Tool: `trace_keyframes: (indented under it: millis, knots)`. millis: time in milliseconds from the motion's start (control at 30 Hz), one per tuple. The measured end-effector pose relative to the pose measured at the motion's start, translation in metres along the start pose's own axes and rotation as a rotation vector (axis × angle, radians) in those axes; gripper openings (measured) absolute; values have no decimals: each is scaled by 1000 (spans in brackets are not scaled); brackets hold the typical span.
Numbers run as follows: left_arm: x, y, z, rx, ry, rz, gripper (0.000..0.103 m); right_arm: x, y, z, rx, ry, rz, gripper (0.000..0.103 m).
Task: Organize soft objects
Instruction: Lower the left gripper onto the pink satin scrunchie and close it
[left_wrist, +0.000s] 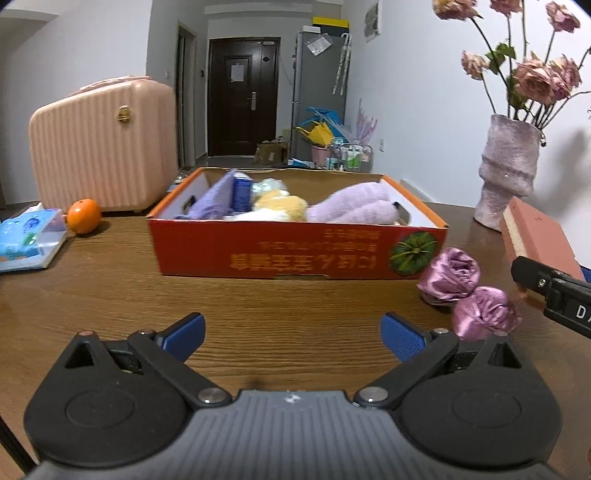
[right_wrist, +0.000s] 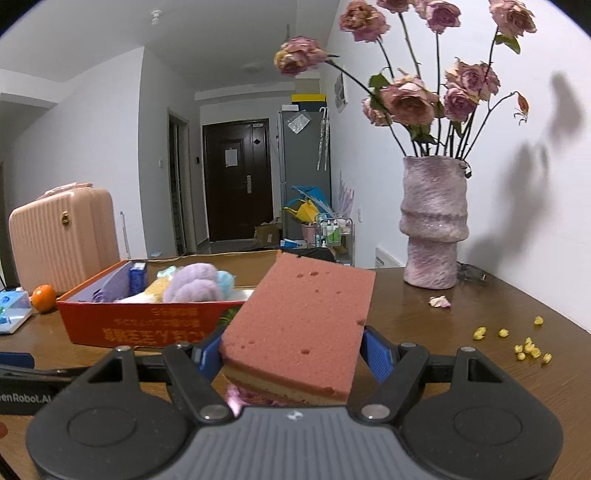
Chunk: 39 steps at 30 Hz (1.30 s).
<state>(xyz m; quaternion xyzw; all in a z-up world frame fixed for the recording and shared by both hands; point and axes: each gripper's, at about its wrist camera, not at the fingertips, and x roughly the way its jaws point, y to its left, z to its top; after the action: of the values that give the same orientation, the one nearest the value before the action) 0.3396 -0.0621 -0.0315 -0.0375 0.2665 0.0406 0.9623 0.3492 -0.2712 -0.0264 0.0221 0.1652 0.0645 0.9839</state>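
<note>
Right gripper clamps pink sponge, pitted, yellow underlayer; left gripper spread, holding nothing.

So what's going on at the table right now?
The right gripper is shut on a pink rectangular sponge with a yellow layer, held above the wooden table just right of the orange cardboard box. That box already holds a lilac plush item and other soft things. The left gripper is open and empty, low over the table in front of the box. Two purple satin fabric roses lie outside the box, by its right corner.
</note>
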Motion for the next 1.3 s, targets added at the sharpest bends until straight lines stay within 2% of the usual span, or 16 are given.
trace_keyframes:
  millis: [400,800,1100,1300]
  knots:
    - [22,-55,6,-10,33,-21,103,11,-51,5,42,-17,19,75]
    - [44,-105,14,-1,51,-57,103,34,-89,6,74,4,-7,75]
    - [66,-135,19,23,67,-62,103,51,-112,6,104,24,-40,75]
    - [86,-144,20,38,112,-71,103,60,-124,7,119,42,-61,75]
